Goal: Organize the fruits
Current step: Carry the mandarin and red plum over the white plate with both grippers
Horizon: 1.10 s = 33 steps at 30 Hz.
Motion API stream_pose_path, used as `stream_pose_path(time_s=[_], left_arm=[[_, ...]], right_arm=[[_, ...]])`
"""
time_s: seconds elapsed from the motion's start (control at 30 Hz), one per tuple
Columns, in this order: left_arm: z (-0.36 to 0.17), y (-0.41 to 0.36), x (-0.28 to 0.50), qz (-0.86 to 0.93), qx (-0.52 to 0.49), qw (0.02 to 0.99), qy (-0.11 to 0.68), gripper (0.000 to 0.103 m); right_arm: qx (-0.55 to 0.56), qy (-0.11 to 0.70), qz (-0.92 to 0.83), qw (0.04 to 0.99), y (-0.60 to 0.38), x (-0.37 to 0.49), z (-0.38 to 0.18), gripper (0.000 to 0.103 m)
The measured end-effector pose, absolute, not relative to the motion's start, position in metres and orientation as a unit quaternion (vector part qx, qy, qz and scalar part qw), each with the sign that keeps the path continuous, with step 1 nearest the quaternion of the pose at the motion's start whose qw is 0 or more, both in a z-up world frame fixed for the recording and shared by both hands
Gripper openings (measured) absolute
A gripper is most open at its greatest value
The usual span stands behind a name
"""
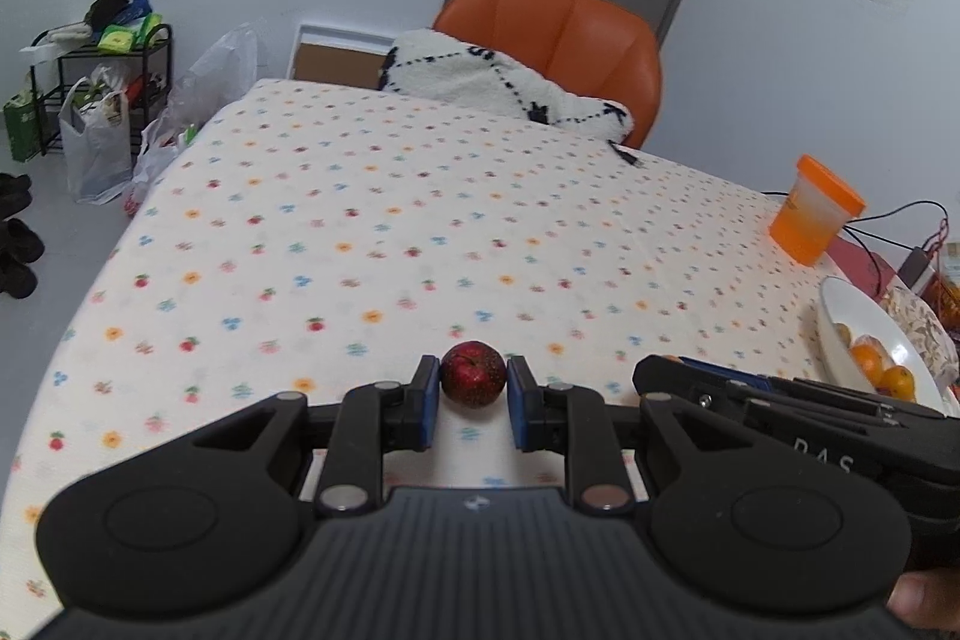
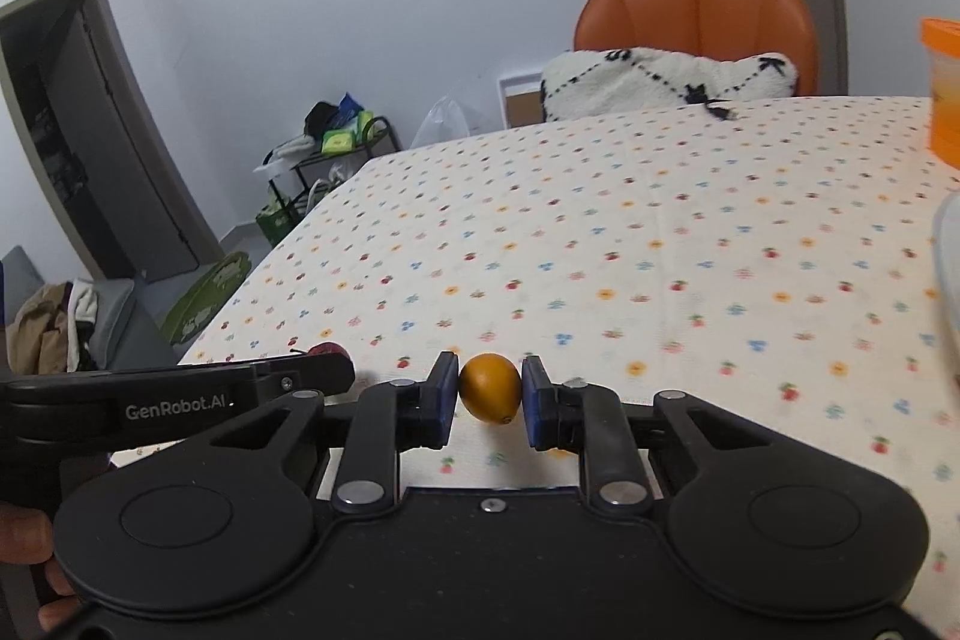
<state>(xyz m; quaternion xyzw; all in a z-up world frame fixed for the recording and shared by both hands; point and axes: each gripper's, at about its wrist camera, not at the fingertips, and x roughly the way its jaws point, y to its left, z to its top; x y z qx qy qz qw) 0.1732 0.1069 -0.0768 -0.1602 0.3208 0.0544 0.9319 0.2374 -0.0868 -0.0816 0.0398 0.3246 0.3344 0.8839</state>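
**Two fruits in hand, one bowl to fill**

We have a fruit in each tool. Our left gripper point(image 1: 473, 400) is clamped on a small dark-red round fruit with a dimpled stem end point(image 1: 473, 373); its blue pads point(image 1: 428, 402) press the fruit's flanks at nine and three o'clock, and the fruit sits at the very tips, straight ahead at twelve. Our right gripper point(image 2: 491, 403) is closed the same way on a small smooth orange oval fruit point(image 2: 490, 388), also pinched right at the fingertips.

The white ceramic bowl already holding orange fruits point(image 1: 864, 322) lies at about three o'clock from the left gripper, near the edge of the table with the cream cloth printed with small flowers and cherries point(image 1: 390, 232). Whether the red fruit belongs in that bowl we cannot tell; no second container for it shows.

To do the carry well, we judge the squeeze should be kept steady and the fingers level, since both fruits are round, held only at their widest points and could roll out forward (the tip grip leaves little margin). We would bring the orange fruit low over the bowl before letting go, so that it settles among the others. The two tools are close side by side, so we should move one at a time and keep clear of the translucent orange lidded plastic cup point(image 1: 816, 211) at two o'clock.
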Motion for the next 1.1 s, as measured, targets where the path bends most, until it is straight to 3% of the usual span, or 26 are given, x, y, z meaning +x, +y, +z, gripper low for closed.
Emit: stream_pose_path(time_s=[1.1], left_arm=[[-0.031, -0.055, 0.199, -0.084, -0.087, 0.948, 0.293, 0.022]], right_arm=[[0.124, 0.261, 0.203, 0.936, -0.263, 0.207, -0.055, 0.021]])
